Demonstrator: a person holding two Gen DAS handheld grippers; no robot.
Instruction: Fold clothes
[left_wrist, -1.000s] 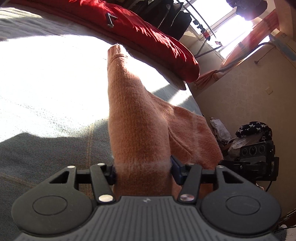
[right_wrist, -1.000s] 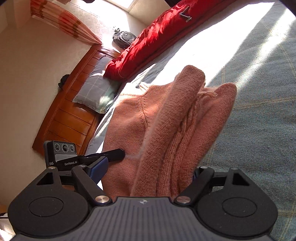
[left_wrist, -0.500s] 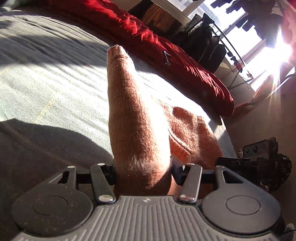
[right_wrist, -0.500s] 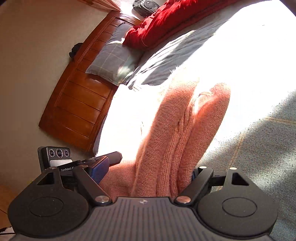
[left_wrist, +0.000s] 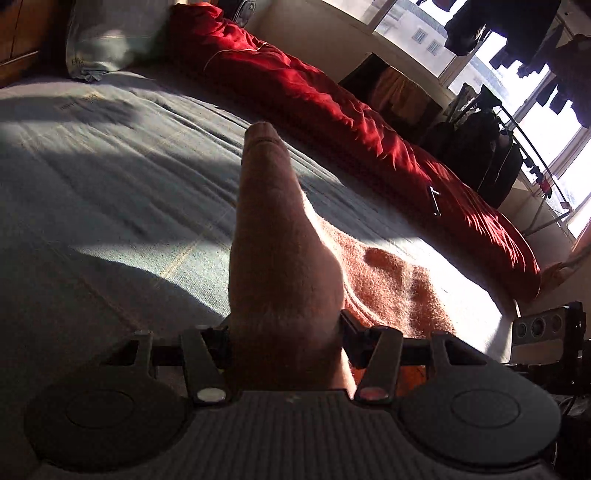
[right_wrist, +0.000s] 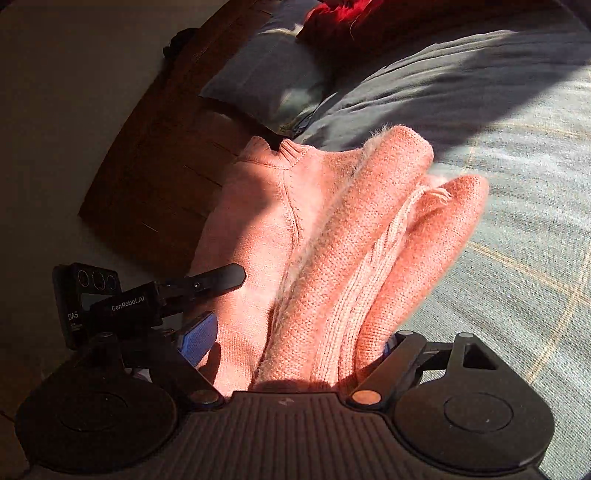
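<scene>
A salmon-pink knit sweater (left_wrist: 280, 236) hangs over the grey-blue bed cover (left_wrist: 110, 177). My left gripper (left_wrist: 284, 325) is shut on a thick rolled fold of it that stands up in front of the camera; the rest trails right onto the sunlit cover. In the right wrist view the sweater (right_wrist: 332, 236) is bunched in several folds, collar towards the headboard. My right gripper (right_wrist: 295, 343) is shut on that wide bunch, its blue pad (right_wrist: 199, 336) against the knit. The left gripper (right_wrist: 218, 278) holds the cloth just to its left.
A red duvet (left_wrist: 351, 110) lies along the bed's far side. A grey-blue pillow (left_wrist: 107, 40) rests against the wooden headboard (right_wrist: 155, 162). Beyond the bed stands a rack of dark clothes (left_wrist: 491, 147) by the bright windows.
Both grippers have swept sideways over the bed with the sweater still held. The pillow and headboard have come into view, and the bright sun patch has slid away.
</scene>
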